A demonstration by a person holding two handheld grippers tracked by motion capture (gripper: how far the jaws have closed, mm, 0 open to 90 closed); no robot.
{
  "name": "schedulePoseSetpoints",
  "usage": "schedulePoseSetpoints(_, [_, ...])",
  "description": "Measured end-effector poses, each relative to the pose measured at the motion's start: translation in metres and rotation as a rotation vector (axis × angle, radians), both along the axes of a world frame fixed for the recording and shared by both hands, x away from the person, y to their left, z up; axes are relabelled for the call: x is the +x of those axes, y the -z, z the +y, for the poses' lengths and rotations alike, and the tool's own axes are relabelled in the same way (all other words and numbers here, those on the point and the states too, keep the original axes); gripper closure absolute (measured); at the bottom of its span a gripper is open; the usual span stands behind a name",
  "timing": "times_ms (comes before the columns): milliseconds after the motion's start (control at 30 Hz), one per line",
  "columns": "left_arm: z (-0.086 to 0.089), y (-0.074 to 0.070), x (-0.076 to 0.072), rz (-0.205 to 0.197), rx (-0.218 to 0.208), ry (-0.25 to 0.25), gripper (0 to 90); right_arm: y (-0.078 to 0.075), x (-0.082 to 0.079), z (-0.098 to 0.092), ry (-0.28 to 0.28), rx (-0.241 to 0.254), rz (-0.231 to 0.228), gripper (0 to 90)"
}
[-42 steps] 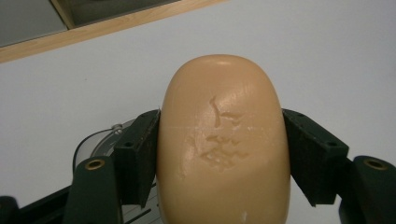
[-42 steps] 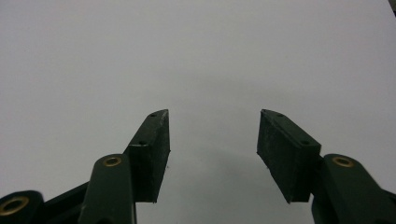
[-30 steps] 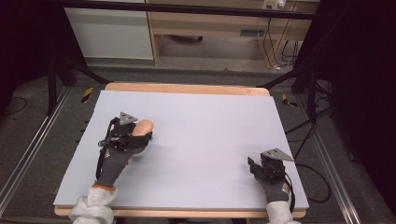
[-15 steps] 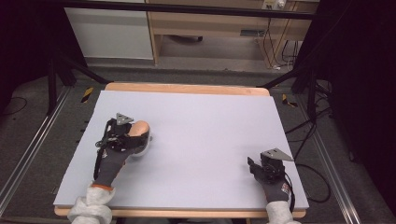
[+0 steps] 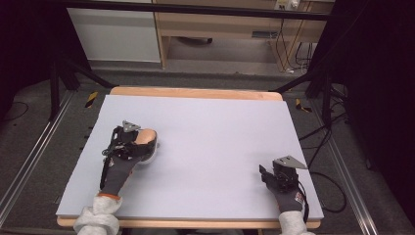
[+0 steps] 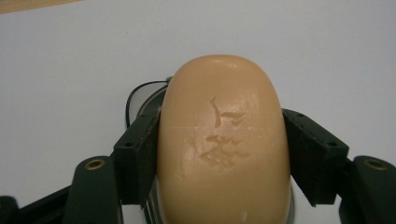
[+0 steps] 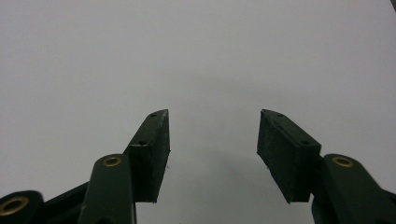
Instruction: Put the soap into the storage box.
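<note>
Between my left gripper's [image 6: 219, 154] closed pads sits the tan soap bar [image 6: 223, 144], gripped across its long flanks over a dish-like rim on the table [image 5: 210, 127]; it looks firm, slick, easily dented; my right gripper [image 7: 212, 154] rests apart, jaws spread and holding nothing; I see no obstruction.

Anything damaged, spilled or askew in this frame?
Nothing stands out. The tan oval soap bar sits squarely in the left tool, intact bar a faint hairline across its embossed face. The right tool rests open on the pale grey table.
</note>
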State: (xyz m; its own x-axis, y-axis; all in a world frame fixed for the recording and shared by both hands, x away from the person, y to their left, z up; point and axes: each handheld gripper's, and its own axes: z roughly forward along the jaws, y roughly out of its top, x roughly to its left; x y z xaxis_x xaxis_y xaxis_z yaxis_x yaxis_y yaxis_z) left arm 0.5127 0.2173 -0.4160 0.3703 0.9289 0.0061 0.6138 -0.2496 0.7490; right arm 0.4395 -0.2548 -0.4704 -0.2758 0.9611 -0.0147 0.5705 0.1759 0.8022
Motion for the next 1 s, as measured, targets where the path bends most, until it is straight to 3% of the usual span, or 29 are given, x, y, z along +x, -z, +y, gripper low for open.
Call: schedulePoseSetpoints(1000, [0.004, 0.013, 0.003, 0.017, -0.008, -0.037, 31.8, 0.001, 0.000, 0.001, 0.001, -0.002, 0.005, 43.5])
